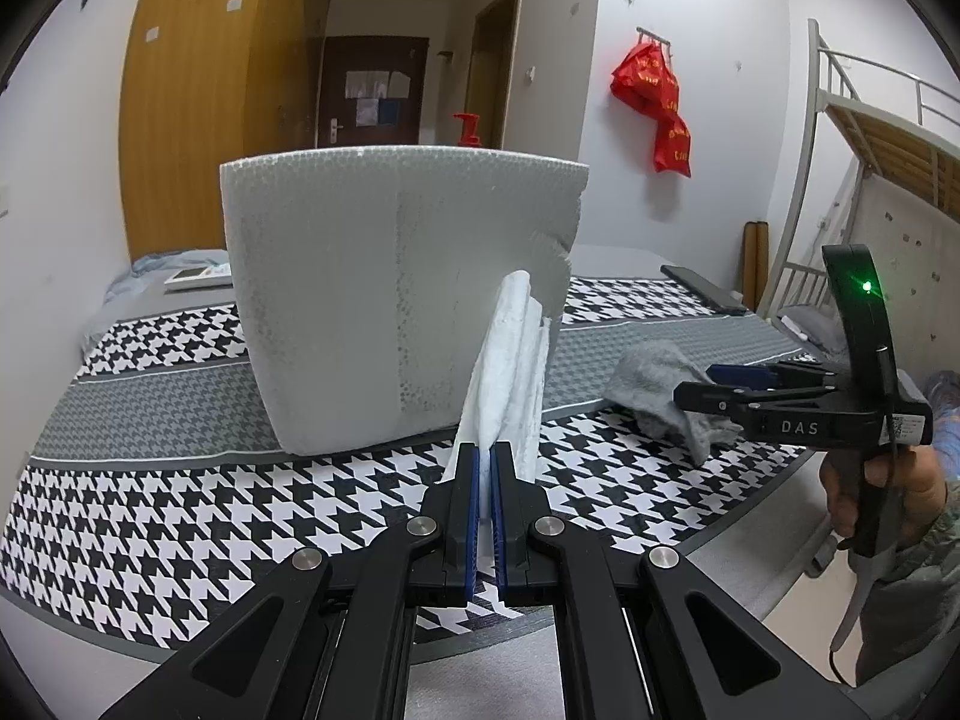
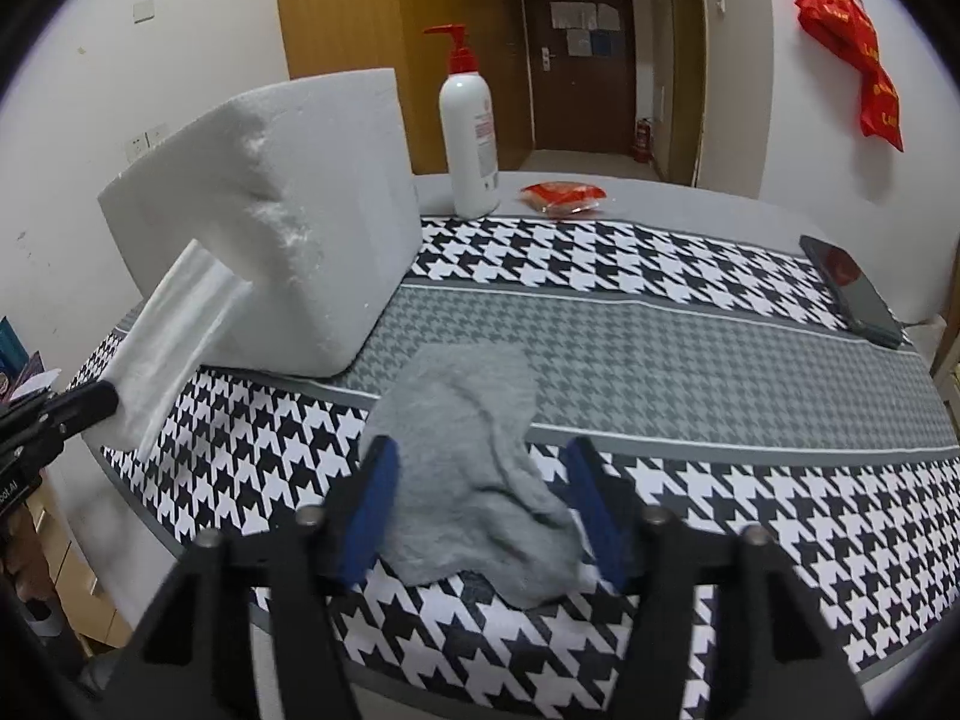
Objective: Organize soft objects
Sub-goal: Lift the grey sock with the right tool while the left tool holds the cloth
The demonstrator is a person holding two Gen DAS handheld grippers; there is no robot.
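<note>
My left gripper (image 1: 485, 468) pinches the white folded cloth (image 1: 510, 372) against the foam block (image 1: 384, 300). My right gripper (image 2: 480, 510) gapes, empty, over the grey cloth (image 2: 474, 456) beside that block; I should lower squarely, then close on the middle.

Dormitory-style bedroom in a dwelling.

Metal bunk bed (image 1: 870, 138) with ladder at 3 o'clock; wooden wardrobe (image 1: 198, 96) at 10 o'clock; hallway with entry door (image 2: 579, 54) at 12 o'clock; red bags (image 1: 657, 108) hung on wall hook at 1 o'clock; houndstooth-covered surface (image 2: 750, 510) bearing lotion pump bottle (image 2: 471, 132).
</note>
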